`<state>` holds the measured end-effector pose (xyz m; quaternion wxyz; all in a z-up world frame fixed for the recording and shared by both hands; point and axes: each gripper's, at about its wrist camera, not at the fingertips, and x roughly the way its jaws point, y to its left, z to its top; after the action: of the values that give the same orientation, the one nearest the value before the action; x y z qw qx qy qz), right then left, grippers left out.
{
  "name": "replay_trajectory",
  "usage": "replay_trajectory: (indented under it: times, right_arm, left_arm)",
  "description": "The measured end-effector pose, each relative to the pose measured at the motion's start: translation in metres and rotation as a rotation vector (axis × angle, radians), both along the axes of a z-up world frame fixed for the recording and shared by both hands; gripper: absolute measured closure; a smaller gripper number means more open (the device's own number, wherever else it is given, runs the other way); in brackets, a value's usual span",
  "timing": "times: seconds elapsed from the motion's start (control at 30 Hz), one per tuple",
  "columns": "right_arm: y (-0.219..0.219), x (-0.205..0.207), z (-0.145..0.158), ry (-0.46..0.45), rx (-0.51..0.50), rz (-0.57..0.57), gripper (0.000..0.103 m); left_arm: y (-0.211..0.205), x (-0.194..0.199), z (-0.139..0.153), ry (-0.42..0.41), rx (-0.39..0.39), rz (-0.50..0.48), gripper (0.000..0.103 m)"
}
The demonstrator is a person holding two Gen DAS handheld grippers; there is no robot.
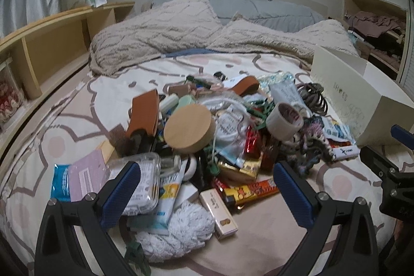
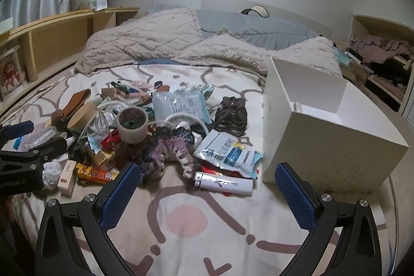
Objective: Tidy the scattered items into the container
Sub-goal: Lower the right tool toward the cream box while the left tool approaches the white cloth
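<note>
Your left tongs [image 1: 207, 188] stand wide and hold nothing, poised over the near edge of the pile on the bed [image 1: 258, 237]; between their blue pads lie a small cream box [image 1: 218, 214], a yellow-and-red snack bar [image 1: 253, 189] and a white fluffy cloth [image 1: 178, 232]. Your right tongs [image 2: 207, 188] are just as wide and hold nothing, with a white tube [image 2: 223, 183] just ahead and a crocheted piece [image 2: 168, 146] behind it. Farther in sit a tape roll [image 2: 132, 124] and a round wooden lid [image 1: 190, 128]. The open white container [image 2: 326, 136] stands to the right of the heap, beside the right tongs.
</note>
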<state>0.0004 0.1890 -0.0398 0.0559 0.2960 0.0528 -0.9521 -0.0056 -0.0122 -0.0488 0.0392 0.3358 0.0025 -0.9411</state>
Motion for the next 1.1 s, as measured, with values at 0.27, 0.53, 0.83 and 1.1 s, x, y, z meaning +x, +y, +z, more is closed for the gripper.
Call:
replay_trajectory:
  times: [0.27, 0.53, 0.83, 1.1]
  right_arm:
    - [0.003, -0.007, -0.008, -0.062, -0.027, -0.009, 0.000]
    - [0.005, -0.012, -0.015, -0.114, -0.047, -0.017, 0.000]
    - [0.002, -0.014, -0.021, -0.141, -0.047, -0.014, 0.000]
    - [-0.011, -0.013, -0.026, -0.163, -0.039, 0.019, 0.000]
  left_arm:
    - [0.003, 0.004, -0.012, -0.035, -0.022, 0.012, 0.000]
    - [0.007, 0.013, -0.011, -0.010, -0.060, 0.028, 0.000]
    - [0.001, 0.022, -0.001, 0.045, -0.100, 0.087, 0.000]
    - [-0.018, 0.020, -0.006, -0.003, -0.031, 0.143, 0.000]
